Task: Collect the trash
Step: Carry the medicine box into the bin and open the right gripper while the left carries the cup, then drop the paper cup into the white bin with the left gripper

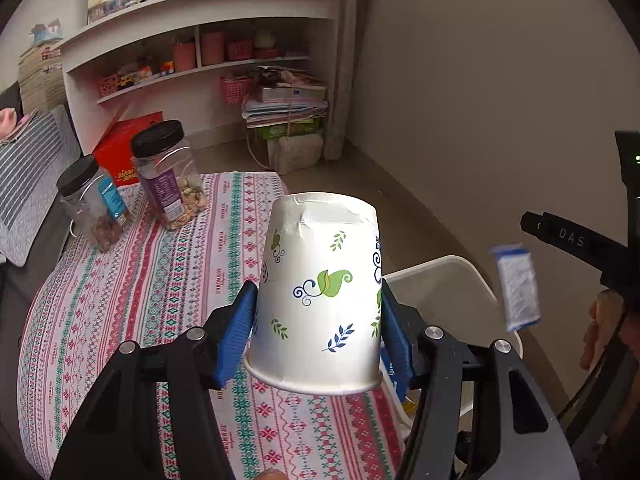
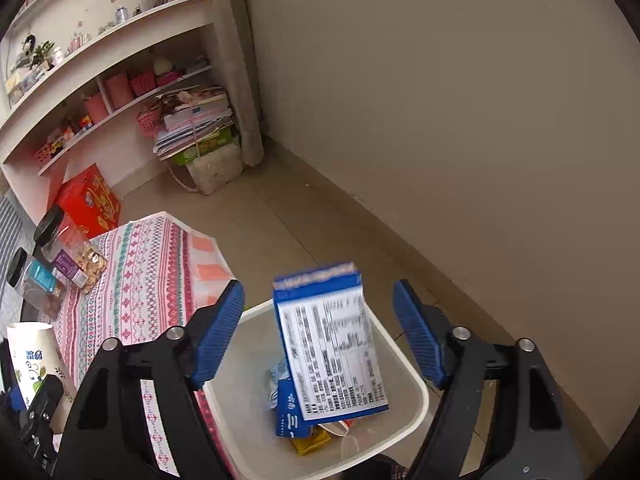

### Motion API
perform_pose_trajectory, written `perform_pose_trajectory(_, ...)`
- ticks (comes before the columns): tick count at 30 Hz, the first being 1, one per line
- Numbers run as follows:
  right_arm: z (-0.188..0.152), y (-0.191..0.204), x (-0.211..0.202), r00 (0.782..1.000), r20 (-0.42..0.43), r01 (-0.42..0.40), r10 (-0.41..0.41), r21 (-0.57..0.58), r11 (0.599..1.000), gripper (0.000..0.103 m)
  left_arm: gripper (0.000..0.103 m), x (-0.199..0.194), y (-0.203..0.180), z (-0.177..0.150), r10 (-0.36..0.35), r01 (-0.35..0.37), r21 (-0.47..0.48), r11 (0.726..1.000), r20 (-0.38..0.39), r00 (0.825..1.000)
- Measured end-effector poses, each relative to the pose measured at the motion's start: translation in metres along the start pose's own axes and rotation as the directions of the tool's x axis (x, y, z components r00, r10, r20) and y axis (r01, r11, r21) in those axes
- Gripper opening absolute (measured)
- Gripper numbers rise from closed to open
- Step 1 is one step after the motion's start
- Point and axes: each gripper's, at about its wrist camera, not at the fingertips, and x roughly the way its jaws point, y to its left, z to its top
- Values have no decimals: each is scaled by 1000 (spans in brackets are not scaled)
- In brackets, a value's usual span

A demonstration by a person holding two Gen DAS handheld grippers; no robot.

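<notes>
Over bin, wrapper btwn spread R tongs.

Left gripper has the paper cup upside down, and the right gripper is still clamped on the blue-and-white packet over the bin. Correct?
Not quite. The right gripper is open: in the right wrist view the blue-and-white packet hangs blurred between its fingers, touching neither, above the bin. The left gripper does hold the paper cup upside down.

Inspector: Table position?
Clerk: The table stands before the shelf unit; two jars sit side by side at its far left; the bin stands just beside its right edge, on the floor; wrappers lie in the bin.
</notes>
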Motion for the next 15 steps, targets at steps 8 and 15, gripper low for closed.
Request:
perform_pose_trajectory(8,3,-48,-11,998,31,46,-48,57,997,87,59,15,-59,7,-52,53,67,996,-24,998)
perform_pose_trajectory(15,0,-79,-16,995,43,83,-87,89,993,90,59,27,-105,14,-77,82,132,988,-40,996)
